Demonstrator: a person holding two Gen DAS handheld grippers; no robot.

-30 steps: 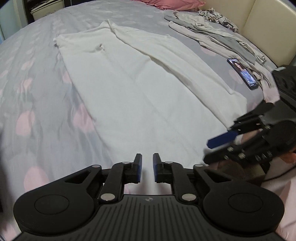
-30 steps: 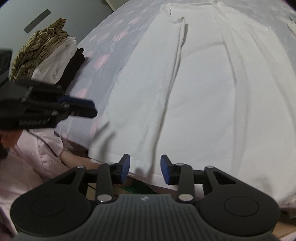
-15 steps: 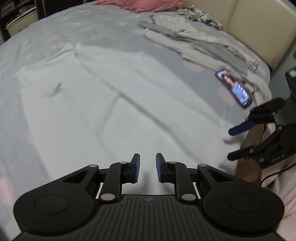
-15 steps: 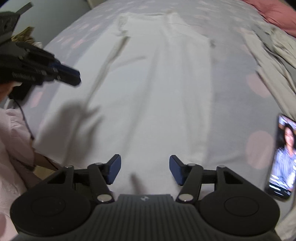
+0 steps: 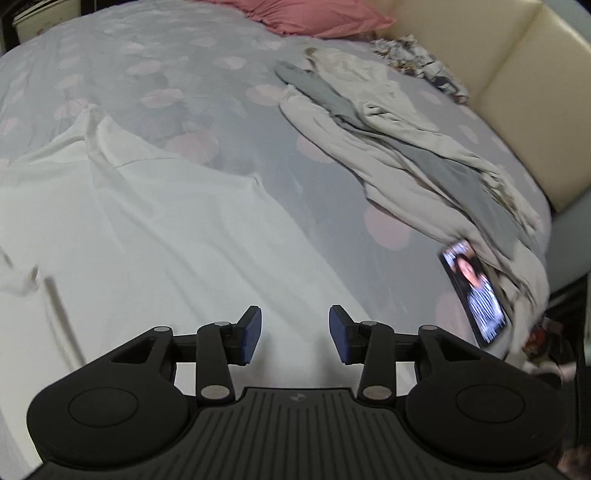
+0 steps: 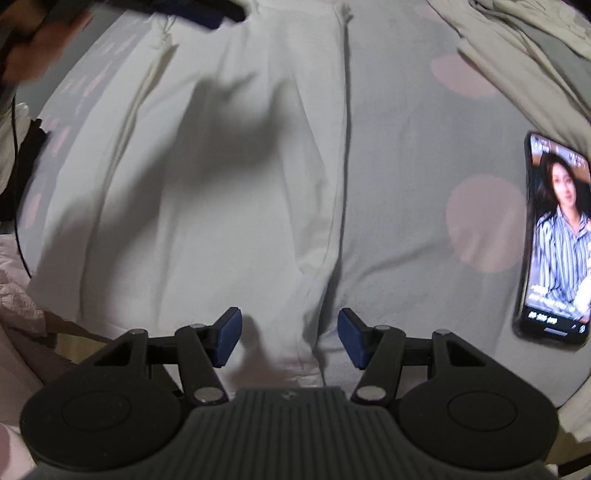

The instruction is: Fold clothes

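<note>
A white garment (image 5: pixel 155 229) lies spread flat on the grey bed with pink spots (image 5: pixel 207 74). In the left wrist view my left gripper (image 5: pixel 295 338) hovers open over the garment's near right part, nothing between its blue pads. The right wrist view shows the same white garment (image 6: pixel 229 184) running lengthwise away from me, its right edge folded in a long seam. My right gripper (image 6: pixel 289 338) stands open just above the garment's near hem by that right edge. The left gripper is a dark blur at the top left of the right wrist view.
A lit phone (image 5: pixel 474 291) (image 6: pixel 556 240) lies on the bed right of the garment. Beige and grey clothes (image 5: pixel 399 147) are heaped toward the cream headboard (image 5: pixel 517 85), with a pink pillow (image 5: pixel 306 14) at the far end. A person's hand (image 6: pixel 40 44) shows top left.
Both grippers have opened wider and swung to the right along the garment's near edge. The right gripper has come down close to the hem, and the phone is now much nearer.
</note>
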